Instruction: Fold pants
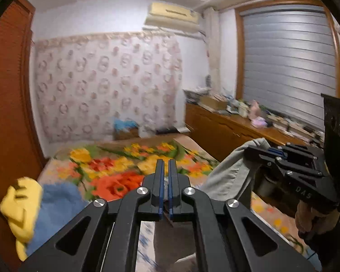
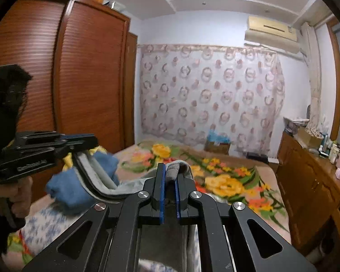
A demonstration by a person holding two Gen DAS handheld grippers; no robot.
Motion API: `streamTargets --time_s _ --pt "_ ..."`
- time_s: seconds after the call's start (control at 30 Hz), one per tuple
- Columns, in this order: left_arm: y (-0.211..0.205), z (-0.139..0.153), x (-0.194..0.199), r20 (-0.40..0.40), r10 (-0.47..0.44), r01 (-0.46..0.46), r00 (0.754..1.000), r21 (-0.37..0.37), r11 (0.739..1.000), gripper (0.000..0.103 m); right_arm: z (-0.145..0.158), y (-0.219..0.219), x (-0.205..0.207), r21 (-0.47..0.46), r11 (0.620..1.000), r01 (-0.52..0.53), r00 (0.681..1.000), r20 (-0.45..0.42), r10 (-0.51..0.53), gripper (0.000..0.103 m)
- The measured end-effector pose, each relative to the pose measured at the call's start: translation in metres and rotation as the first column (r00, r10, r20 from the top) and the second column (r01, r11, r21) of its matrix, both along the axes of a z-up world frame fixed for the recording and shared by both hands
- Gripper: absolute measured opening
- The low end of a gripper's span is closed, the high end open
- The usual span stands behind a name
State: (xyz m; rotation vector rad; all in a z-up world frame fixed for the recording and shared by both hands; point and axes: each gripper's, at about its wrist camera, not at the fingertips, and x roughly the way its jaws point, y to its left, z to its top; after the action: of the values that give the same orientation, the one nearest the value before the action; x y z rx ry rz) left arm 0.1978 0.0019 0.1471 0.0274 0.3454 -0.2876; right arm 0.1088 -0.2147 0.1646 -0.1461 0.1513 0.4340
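The grey pants [image 1: 226, 172] hang in the air over the bed, stretched between both grippers. In the left wrist view my left gripper [image 1: 166, 161] is shut, with cloth drooping beneath its fingers. The right wrist view shows that left gripper [image 2: 94, 139] pinching the pants' banded edge [image 2: 97, 176]. My right gripper [image 2: 171, 170] is shut on a bunched grey fold of the pants, which bulges out above its blue pads. From the left wrist view, the right gripper [image 1: 247, 150] holds the other end at about the same height.
A flowered blanket [image 1: 115, 167] covers the bed below. Yellow [image 1: 22, 204] and blue [image 1: 56, 204] garments lie piled at its left edge. A wooden wardrobe [image 2: 56, 68] stands on the left, and a cluttered sideboard [image 2: 306, 181] runs along the right under the window.
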Motion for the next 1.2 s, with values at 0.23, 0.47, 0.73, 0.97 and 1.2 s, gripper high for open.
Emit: streamTargets --time_s 0.23,0.47,0.73,0.97,1.2 --pt "0.024 -0.043 -0.007 -0.063 0.037 -0.034 0.997 0.051 0.998 0.003 -0.034 0.023 0.035 -0.007 0.999 -0.043 0.995 -0.088 0.042 0.007" --pt "0.027 -0.136 -0.039 -0.228 0.002 0.009 0.974 0.047 0.999 0.003 -0.116 0.036 0.033 -0.072 0.993 -0.089 0.966 -0.25 0.068 0.007" --pt "0.019 -0.168 -0.079 -0.286 -0.042 0.039 0.957 -0.014 0.999 0.003 -0.14 0.028 0.015 -0.083 0.991 -0.103 0.949 -0.306 0.073 0.007" --pt "0.007 -0.183 -0.107 -0.304 -0.057 0.055 0.951 -0.014 0.998 0.004 -0.149 0.012 -0.017 -0.069 0.992 -0.106 0.939 -0.335 0.077 0.007" --pt "0.0 -0.203 -0.126 -0.347 -0.06 0.064 0.936 0.001 0.998 0.004 -0.16 0.009 -0.025 -0.061 0.993 -0.104 0.929 -0.363 0.075 0.007"
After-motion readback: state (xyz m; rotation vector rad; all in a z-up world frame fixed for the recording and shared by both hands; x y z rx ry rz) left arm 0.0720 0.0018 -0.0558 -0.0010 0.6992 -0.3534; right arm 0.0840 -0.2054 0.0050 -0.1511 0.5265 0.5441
